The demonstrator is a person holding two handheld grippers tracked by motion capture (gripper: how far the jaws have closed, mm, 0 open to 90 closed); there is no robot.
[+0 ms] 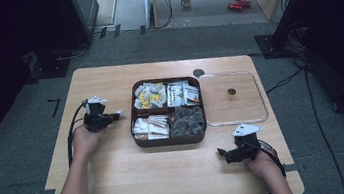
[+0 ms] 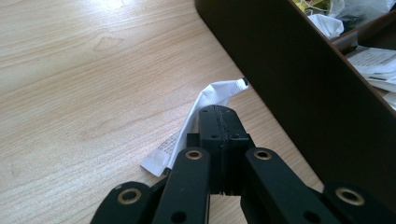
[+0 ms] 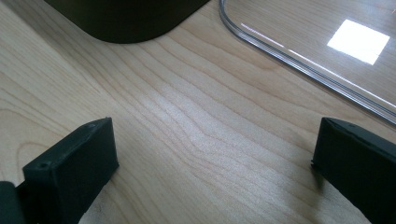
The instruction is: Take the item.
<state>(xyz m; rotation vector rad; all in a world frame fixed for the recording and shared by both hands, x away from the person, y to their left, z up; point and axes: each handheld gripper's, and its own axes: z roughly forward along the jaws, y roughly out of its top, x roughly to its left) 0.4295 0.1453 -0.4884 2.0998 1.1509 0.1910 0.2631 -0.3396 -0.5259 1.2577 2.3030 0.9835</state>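
- We saw a pale wooden counter (image 1: 119, 174).
- On it sat a brown divided tray (image 1: 138, 143).
- Beside the tray lay a clear lid (image 1: 264, 110).
- A white sachet (image 2: 205, 100) touched the tray's wall.

Overhead cam looking down on whole table (image 1: 120, 179); both gripper cams skimming close, sharing brown tray (image 1: 170, 140).

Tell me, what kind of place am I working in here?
Likely a lab or recording workspace, not a home: a bare wooden table on grey carpet, black equipment stands with trailing cables around it, and a sorted brown tray of sachets set out between the grippers.
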